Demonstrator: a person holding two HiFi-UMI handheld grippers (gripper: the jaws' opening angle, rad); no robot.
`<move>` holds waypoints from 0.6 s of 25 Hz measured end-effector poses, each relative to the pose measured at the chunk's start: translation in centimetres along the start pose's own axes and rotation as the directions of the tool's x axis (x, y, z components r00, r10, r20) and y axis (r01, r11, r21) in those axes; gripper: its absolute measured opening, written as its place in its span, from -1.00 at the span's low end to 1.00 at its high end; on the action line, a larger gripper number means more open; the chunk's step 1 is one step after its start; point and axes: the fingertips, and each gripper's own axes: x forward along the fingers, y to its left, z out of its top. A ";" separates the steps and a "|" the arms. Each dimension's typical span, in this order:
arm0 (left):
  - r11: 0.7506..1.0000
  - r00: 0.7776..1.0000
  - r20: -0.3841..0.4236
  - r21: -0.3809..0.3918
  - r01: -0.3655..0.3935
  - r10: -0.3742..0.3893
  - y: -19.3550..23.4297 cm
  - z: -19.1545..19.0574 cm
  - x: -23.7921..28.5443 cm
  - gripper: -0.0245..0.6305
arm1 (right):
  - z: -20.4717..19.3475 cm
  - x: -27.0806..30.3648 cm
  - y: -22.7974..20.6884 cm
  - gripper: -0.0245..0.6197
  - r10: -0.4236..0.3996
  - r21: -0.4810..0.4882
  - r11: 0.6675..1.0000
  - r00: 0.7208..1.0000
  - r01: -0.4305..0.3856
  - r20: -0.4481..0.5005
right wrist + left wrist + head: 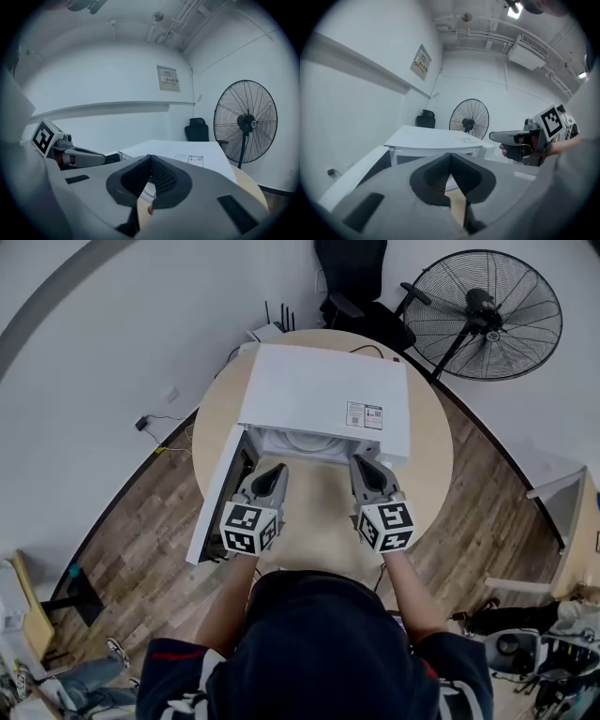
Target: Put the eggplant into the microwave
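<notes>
A person stands over a round wooden table (427, 484) with a gripper in each hand. A white microwave (323, 395) sits on the table, its door (214, 498) swung open to the left. The left gripper (277, 470) and the right gripper (362, 465) are held side by side in front of the opening. Each has its jaws pressed together with nothing between them. The eggplant cannot be made out in any view. The microwave's top hides most of the cavity, and only a pale strip of the interior shows.
</notes>
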 end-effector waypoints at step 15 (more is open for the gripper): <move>0.991 0.980 0.191 0.115 -0.067 0.044 -1.7 8.2 -4.1 -0.87 | 7.0 -2.0 1.9 -0.89 0.069 -0.073 0.996 0.988 -0.059 0.139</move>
